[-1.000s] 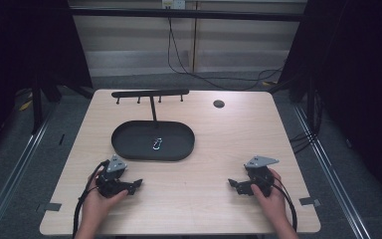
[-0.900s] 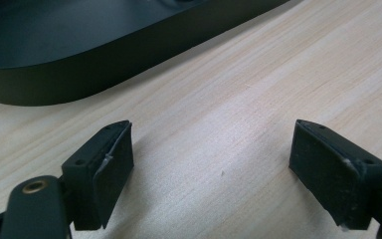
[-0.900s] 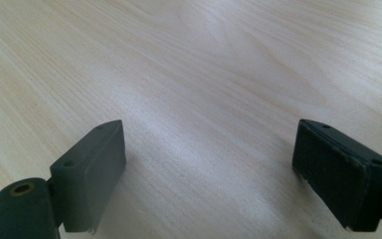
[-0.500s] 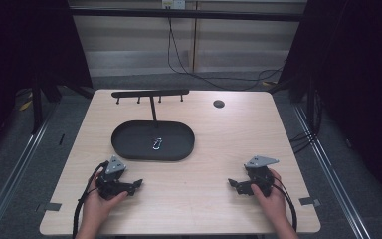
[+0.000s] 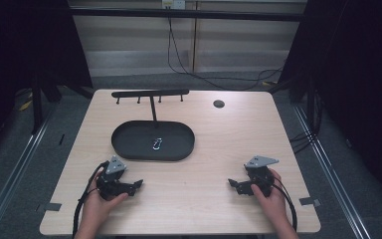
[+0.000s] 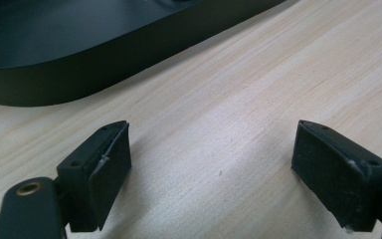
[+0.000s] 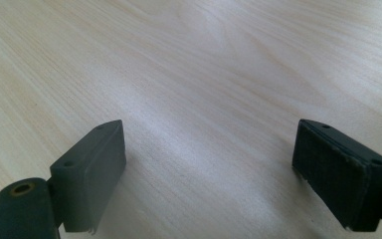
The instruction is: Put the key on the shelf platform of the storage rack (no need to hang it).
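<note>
Nothing has moved since the earlier frames. The left claw [image 5: 138, 184] rests on the desk [image 5: 199, 164], jaws spread wide and empty, just short of the black tray [image 6: 79, 55]. The carabiner [image 5: 157, 144] lies inside that tray. The right claw [image 5: 232, 184], likewise spread, sits well apart.

pale wooden table top [image 5: 199, 199] with fine straight grain, smooth, faint satin sheen; black oval tray [image 6: 54, 55], matt, smooth, plastic-looking wall; small silvery metal carabiner [image 5: 157, 144], shiny, lying in the tray; left black gripper [image 6: 214, 174], matt plastic jaws faced with finely textured dark pads; right black gripper [image 7: 209, 174], same matt plastic, rough-looking pad faces; thin black t-shaped rack [image 5: 150, 93], matt, material not discernible
</note>
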{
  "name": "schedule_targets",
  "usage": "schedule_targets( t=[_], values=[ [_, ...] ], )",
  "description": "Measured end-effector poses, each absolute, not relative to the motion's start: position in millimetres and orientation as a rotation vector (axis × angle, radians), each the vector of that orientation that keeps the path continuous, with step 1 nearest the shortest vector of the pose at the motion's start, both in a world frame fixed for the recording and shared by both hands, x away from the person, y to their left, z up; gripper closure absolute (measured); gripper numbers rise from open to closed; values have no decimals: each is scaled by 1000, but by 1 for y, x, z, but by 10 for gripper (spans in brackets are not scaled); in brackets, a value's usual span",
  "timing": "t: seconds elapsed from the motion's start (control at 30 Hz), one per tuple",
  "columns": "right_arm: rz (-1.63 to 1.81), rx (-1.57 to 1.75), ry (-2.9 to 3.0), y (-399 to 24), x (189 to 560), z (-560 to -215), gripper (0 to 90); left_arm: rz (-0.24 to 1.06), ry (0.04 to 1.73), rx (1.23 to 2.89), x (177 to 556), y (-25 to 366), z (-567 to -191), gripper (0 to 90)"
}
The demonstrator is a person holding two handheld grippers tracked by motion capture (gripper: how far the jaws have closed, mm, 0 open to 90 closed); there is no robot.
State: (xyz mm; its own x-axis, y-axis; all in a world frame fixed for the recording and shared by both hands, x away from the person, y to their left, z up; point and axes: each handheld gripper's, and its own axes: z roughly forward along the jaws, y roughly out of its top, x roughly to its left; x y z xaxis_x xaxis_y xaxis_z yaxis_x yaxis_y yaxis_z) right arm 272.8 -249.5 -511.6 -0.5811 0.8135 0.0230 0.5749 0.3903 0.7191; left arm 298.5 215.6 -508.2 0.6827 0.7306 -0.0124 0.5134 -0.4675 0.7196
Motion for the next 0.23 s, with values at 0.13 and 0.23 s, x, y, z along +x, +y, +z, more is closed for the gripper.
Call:
schedule_targets(
  t=[0.13, 0.23],
  values=[
    [1002, 1208, 2319, -249, 273, -512, 131, 385, 949, 2173, 299, 216, -508, 153],
    [1002, 1211, 2320, -249, 273, -512, 131, 385, 949, 2173, 299, 216, -508, 153]
  ],
)
